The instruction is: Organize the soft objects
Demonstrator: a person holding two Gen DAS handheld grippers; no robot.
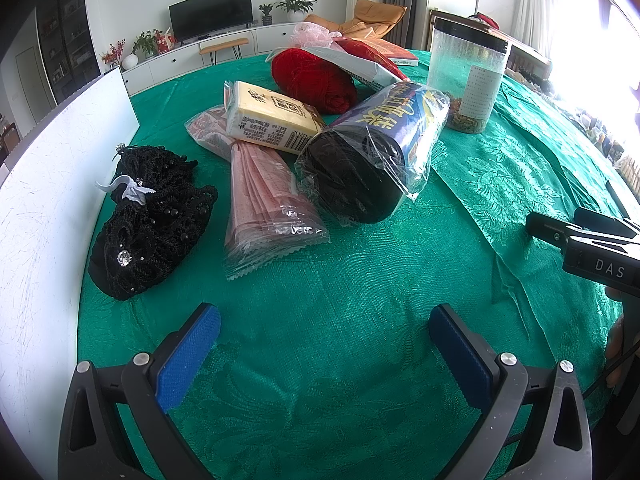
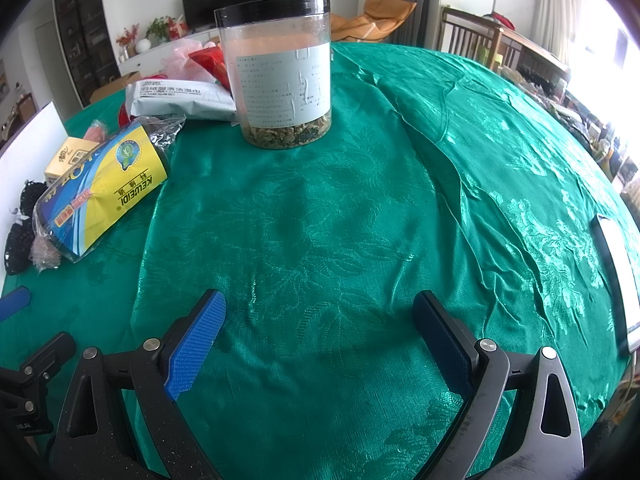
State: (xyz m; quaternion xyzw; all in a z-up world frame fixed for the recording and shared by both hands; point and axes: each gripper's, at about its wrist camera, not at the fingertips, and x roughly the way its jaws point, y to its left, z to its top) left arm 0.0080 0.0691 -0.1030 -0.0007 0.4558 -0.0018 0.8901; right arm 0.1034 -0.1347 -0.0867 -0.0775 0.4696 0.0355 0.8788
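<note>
Both grippers' jaws stand wide apart and hold nothing. At the bottom of the left wrist view, the left gripper [image 1: 324,344] hangs over bare green cloth [image 1: 360,280], its blue pads [image 1: 188,356] clear of everything. At the bottom of the right wrist view, the right gripper [image 2: 320,340] sits likewise above the cloth [image 2: 320,220], with open cloth between its pads [image 2: 196,344].

In the left view the soft things lie in the middle and left of the frame. Nearest, at left, a black crochet bundle [image 1: 152,220] lies just beside a white board [image 1: 52,168]. Right of it is a flat pink packet [image 1: 264,200], with a yellow tissue pack [image 1: 272,120] resting on its far end. At centre lies a wrapped black roll [image 1: 376,156], touching the tissue pack. Behind them lies a red yarn ball [image 1: 312,80], with a grey pouch [image 1: 360,68] leaning on it, and a pink frill [image 1: 312,36] beyond.

A clear jar [image 1: 468,76] with a black lid stands upright at upper right, near the roll. In the right view the jar [image 2: 280,76] is at upper centre, the roll [image 2: 100,196] at left and the pouch [image 2: 180,100] just beside the jar.
</note>
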